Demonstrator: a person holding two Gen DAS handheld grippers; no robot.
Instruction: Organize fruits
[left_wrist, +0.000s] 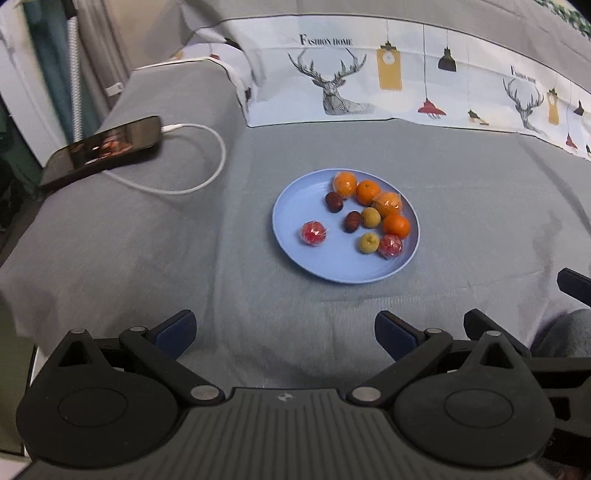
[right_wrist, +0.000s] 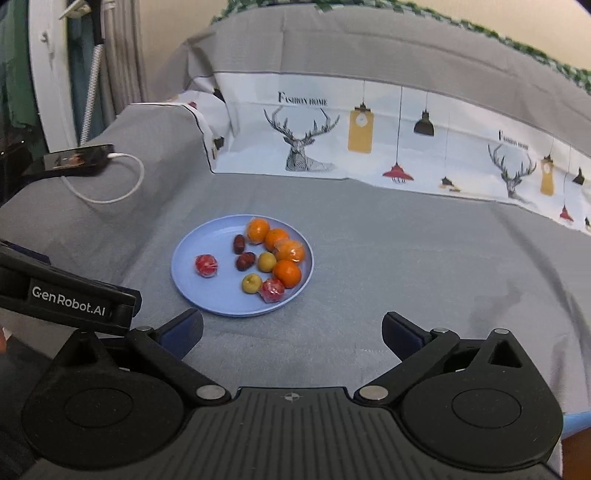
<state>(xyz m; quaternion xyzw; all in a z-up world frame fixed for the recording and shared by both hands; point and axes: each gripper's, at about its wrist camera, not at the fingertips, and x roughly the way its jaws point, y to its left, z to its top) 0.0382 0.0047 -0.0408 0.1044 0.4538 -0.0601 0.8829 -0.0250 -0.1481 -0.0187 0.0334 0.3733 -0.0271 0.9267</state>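
Note:
A blue plate (left_wrist: 295, 206) (right_wrist: 192, 251) lies on the grey bedcover and holds several small fruits. Oranges (left_wrist: 367, 192) (right_wrist: 287, 273), some in clear wrap, sit along its far right side. Two dark red dates (left_wrist: 352, 221) (right_wrist: 245, 261) and two yellow-green fruits (left_wrist: 370, 217) (right_wrist: 266, 261) lie in the middle. One wrapped red fruit (left_wrist: 314, 233) (right_wrist: 206, 265) lies at the plate's left, another (left_wrist: 390, 246) (right_wrist: 272, 290) at the near right. My left gripper (left_wrist: 284, 334) is open and empty, short of the plate. My right gripper (right_wrist: 291, 332) is open and empty, near the plate's front edge.
A black phone (left_wrist: 103, 151) (right_wrist: 77, 159) on a white charging cable (left_wrist: 207, 162) lies on the raised grey cushion at the left. A printed deer-pattern sheet (left_wrist: 369, 85) runs along the back. The left gripper's body (right_wrist: 66, 295) shows at the left of the right wrist view.

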